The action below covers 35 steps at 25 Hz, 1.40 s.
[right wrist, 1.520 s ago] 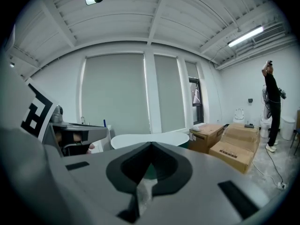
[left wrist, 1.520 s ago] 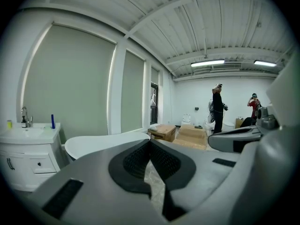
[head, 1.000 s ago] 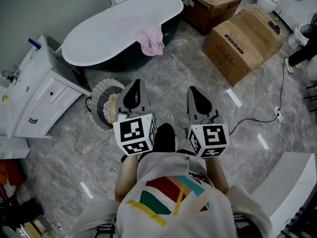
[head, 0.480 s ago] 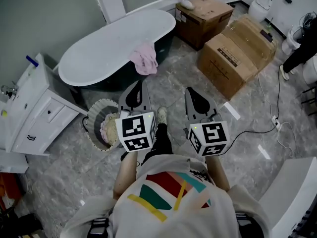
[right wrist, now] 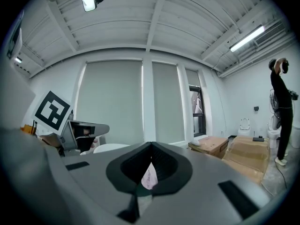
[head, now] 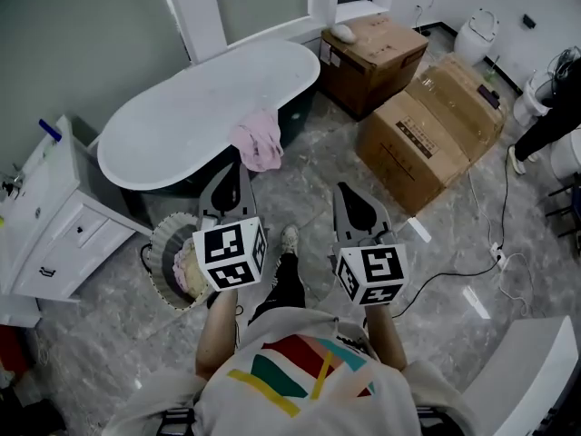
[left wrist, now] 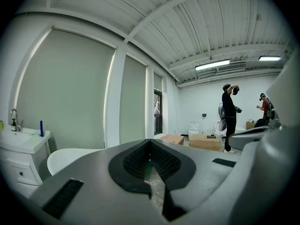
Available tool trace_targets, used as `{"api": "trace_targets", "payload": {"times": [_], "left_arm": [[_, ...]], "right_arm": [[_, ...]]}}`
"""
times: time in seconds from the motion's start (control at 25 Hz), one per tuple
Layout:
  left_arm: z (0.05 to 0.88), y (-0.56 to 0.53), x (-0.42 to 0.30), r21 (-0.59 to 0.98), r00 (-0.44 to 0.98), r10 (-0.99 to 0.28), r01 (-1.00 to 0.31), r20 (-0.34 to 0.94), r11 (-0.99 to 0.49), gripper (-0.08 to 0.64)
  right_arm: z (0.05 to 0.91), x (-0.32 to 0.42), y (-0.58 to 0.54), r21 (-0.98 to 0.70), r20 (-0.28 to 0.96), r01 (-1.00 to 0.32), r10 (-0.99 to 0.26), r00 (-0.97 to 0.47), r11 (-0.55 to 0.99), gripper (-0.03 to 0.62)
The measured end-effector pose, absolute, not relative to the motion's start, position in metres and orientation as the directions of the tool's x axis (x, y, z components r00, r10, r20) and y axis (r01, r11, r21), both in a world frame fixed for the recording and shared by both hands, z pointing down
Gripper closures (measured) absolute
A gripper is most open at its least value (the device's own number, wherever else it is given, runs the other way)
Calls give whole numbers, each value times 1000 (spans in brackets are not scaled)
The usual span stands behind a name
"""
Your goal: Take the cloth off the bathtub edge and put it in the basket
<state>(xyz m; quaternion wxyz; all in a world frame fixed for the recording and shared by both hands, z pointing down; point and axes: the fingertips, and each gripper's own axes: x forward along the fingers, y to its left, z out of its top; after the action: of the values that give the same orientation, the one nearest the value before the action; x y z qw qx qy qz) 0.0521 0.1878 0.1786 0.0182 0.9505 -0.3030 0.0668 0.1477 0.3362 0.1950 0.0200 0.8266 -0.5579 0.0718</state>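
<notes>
The bathtub [head: 182,116] is our landmark. The basket [head: 156,248] stands on the floor just beside its near wall. The cloth [head: 258,143], pink and crumpled, hangs draped over the bathtub's near edge. We judge it light, soft and limp, so take hold of a bunched fold on top of the rim. The left gripper [head: 232,173] and right gripper [head: 348,193] hover short of the bathtub, jaws pressed together and empty.

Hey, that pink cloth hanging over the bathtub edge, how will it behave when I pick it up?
Probably floppy: the pink cloth drapes in soft folds over the bathtub rim. It looks thin, so likely light. It hangs partly down the outside, so it may slide off if nudged.
</notes>
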Motion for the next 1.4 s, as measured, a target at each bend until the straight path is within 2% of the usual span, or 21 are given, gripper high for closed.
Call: {"api": "trace_targets", "payload": {"times": [0.4, 0.96, 1.4], "left_arm": [[194, 119, 115, 2, 806, -562, -572, 187, -820, 541], [192, -59, 221, 77, 787, -586, -607, 191, -791, 541], [200, -141, 230, 95, 697, -685, -712, 213, -696, 541]], "right_arm": [[193, 208, 246, -78, 160, -941, -936, 315, -330, 580], [183, 313, 53, -41, 216, -968, -948, 233, -247, 580], [194, 340, -27, -84, 238, -985, -963, 127, -150, 580]]}}
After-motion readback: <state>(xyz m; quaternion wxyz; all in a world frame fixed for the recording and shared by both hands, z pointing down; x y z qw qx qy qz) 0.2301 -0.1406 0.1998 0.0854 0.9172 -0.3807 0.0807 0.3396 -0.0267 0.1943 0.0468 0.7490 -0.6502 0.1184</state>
